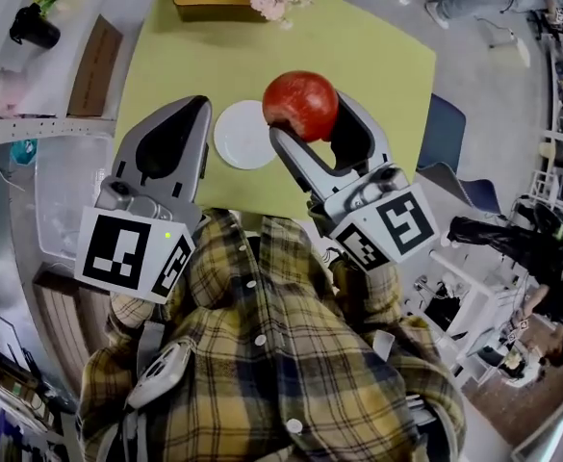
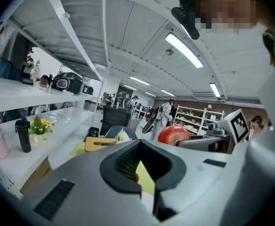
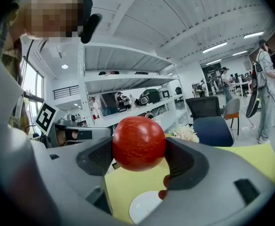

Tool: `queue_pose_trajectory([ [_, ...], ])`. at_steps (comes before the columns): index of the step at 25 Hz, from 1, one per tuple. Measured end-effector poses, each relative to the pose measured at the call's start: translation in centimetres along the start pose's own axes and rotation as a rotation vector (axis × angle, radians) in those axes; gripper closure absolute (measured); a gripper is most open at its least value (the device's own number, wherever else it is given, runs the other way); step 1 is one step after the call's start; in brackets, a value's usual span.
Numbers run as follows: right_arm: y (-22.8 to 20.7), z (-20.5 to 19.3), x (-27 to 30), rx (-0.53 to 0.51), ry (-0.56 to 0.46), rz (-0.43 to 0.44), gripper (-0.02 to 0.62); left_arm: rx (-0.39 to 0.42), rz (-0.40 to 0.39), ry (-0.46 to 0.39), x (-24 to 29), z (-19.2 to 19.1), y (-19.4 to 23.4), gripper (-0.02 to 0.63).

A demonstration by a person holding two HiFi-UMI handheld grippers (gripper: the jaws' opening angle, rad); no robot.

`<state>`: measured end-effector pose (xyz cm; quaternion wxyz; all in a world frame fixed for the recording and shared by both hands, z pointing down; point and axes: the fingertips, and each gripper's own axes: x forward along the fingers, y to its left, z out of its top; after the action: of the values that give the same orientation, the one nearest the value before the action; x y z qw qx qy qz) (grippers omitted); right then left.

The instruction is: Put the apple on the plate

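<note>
plaid shirt (image 1: 262, 354) fills frame bottom | apple (image 3: 138, 143) clamped between right gripper (image 3: 139, 155) jaws, held clear of yellow-green table (image 1: 377, 56), upper centre of head view | white plate (image 1: 245, 135) bare, just left of apple | left gripper (image 1: 201, 104) tips together, empty | judged: apple in grasp and aloft; setting on plate and release remain

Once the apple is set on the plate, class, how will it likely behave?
The apple looks round and glossy, so it may roll on the plate, which seems flat. It is probably firm: the fingers of the right gripper pinch it with no visible dent. Its smooth skin might slip in a loose grip.
</note>
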<state>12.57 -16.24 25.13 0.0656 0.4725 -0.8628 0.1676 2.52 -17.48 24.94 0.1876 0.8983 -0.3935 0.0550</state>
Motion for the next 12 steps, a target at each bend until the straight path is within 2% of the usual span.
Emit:
queue_pose_trajectory([
  [12, -1.5, -8.6, 3.3, 0.031, 0.184, 0.083, 0.265, -0.051, 0.083, 0.036, 0.4, -4.4, 1.7, 0.603],
])
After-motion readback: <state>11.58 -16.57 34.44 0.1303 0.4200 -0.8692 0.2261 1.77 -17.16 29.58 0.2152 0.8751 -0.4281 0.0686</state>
